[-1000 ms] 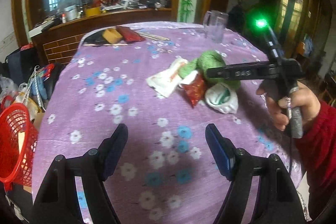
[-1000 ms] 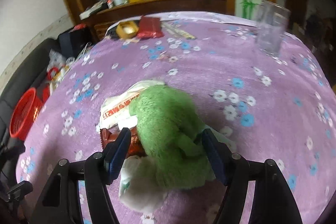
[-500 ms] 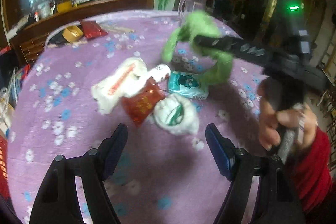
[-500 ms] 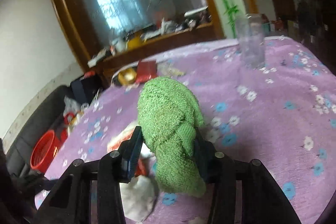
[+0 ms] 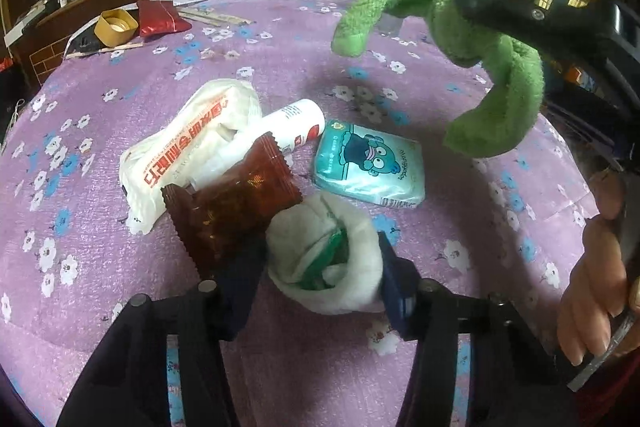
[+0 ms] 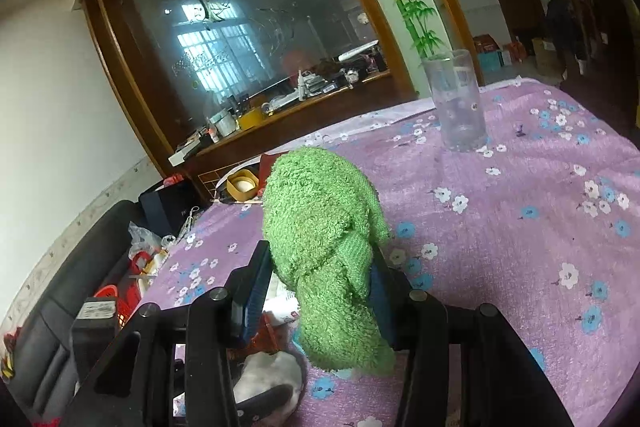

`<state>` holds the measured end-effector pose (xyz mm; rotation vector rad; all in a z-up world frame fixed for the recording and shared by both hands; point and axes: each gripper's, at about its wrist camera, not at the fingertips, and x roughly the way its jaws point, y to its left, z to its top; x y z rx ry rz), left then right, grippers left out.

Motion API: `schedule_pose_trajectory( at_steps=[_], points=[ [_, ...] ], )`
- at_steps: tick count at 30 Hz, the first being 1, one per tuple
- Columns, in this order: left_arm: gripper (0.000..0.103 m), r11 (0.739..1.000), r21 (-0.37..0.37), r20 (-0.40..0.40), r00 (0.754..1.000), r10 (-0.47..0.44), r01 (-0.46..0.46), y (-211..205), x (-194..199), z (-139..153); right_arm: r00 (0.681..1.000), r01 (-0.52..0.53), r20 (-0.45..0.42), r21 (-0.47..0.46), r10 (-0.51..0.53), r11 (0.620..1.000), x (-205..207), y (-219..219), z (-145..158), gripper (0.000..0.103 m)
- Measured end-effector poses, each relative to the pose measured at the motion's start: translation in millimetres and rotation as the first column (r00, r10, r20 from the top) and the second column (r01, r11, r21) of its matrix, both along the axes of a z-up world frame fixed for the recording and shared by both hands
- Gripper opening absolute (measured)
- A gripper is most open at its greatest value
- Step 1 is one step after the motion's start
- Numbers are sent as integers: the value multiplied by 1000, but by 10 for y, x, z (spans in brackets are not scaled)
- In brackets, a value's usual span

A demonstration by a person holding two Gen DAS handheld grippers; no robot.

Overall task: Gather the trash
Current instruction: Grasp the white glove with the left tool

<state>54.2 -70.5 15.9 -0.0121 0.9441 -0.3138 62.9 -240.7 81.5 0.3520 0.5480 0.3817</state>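
Note:
My right gripper (image 6: 316,275) is shut on a green towel (image 6: 324,227) and holds it in the air above the table; the towel (image 5: 472,39) hangs at the upper right of the left wrist view. My left gripper (image 5: 316,279) has its jaws around a crumpled white wrapper with green print (image 5: 324,255) on the purple flowered tablecloth (image 5: 120,267). Beside it lie a brown snack packet (image 5: 232,203), a white bag with red print (image 5: 188,147), a white tube (image 5: 296,127) and a teal tissue pack (image 5: 370,163).
A clear glass (image 6: 456,99) stands at the table's far side. A yellow lid (image 5: 116,27) and a red pouch (image 5: 160,17) lie at the far left edge. A red basket (image 6: 116,303) sits on the floor left of the table, by a dark sofa.
My right gripper closed on the green towel and lifted it off the pile. My left gripper moved forward and its jaws narrowed around the crumpled white wrapper.

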Motion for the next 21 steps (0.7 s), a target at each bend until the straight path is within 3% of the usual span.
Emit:
schedule_pose_trajectory(
  at_steps=[3, 9, 16, 21],
  points=[
    [38, 1000, 27, 42, 999, -17, 15, -28, -82, 45, 1000, -9, -8, -11, 9, 1000, 21, 34, -18, 50],
    [37, 999, 33, 143, 990, -4, -1, 53, -313, 155, 1000, -19, 5, -45, 19, 999, -2, 103, -15, 50],
    [37, 994, 51, 314, 947, 74, -95, 260, -639, 442, 998, -59, 14, -83, 61, 995, -51, 262, -24, 50],
    [37, 984, 50, 354, 924, 144, -172, 479, -684, 571, 992, -108, 50, -144, 116, 984, -154, 471, 1, 50]
  ],
)
